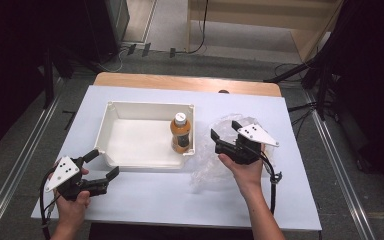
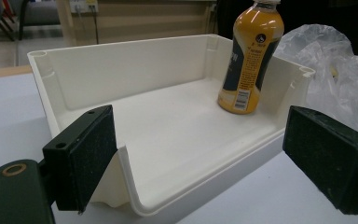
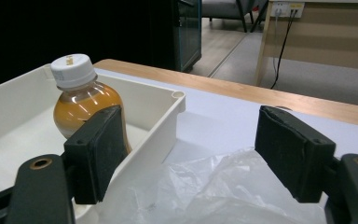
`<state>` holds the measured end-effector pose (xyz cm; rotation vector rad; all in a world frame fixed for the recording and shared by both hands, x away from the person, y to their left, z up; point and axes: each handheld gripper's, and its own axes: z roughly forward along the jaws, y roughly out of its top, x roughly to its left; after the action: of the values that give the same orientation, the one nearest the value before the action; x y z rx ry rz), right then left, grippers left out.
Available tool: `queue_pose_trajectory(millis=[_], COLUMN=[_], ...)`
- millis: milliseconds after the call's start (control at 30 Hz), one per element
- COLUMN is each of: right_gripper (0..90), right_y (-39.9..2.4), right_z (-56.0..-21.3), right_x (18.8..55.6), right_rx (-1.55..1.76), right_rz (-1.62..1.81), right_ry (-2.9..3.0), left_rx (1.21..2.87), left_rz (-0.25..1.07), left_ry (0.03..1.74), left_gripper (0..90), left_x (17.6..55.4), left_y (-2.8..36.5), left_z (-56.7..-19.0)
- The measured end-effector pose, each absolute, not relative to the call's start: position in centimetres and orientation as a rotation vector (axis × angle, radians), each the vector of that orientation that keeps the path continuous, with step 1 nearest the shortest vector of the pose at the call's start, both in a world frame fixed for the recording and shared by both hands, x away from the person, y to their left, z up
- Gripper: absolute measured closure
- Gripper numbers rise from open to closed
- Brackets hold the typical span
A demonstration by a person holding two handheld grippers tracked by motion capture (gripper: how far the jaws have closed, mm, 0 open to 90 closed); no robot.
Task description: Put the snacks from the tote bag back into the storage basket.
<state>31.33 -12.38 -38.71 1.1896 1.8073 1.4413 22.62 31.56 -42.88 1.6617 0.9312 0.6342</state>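
An orange drink bottle (image 1: pixel 181 134) with a white cap stands upright in the right end of a white plastic bin (image 1: pixel 111 130). Its dark label faces the left gripper view, bottle (image 2: pixel 251 58) in bin (image 2: pixel 121 70). A crumpled clear plastic bag (image 1: pixel 207 167) lies on the table right of the bin. My right gripper (image 1: pixel 223 131) hovers open over the bag, just right of the bin wall; the bottle (image 3: pixel 81 100) shows behind its left jaw, the bag (image 3: pixel 200 189) below. My left gripper (image 1: pixel 105 164) is open at the bin's near left corner, holding nothing.
A white sheet covers the table (image 1: pixel 145 200), with a wooden edge (image 1: pixel 180 81) at the far side. Dark stands and cables sit on the floor around it. The bin's front wall (image 2: pixel 205 182) is low and open toward my left gripper.
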Motion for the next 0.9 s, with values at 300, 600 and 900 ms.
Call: queue_pose_trajectory(millis=[300,600,900], right_gripper=[24.4,24.5,24.5], right_y=[-14.3,-16.3,-17.8], right_z=[-39.3,-40.1,-40.7], right_x=[30.6,29.8,28.8], right_rx=[1.209,1.231,1.247], right_rz=[1.424,1.392,1.365], right_ry=[1.781,1.766,1.756], left_rx=[1.652,1.650,1.648], left_rz=[0.637,0.640,0.644], left_ry=[0.942,0.945,0.943], left_gripper=[10.0,10.0,10.0], left_x=[22.7,22.7,22.6], left_y=[31.7,31.8,31.8], left_z=[-42.9,-42.8,-42.7])
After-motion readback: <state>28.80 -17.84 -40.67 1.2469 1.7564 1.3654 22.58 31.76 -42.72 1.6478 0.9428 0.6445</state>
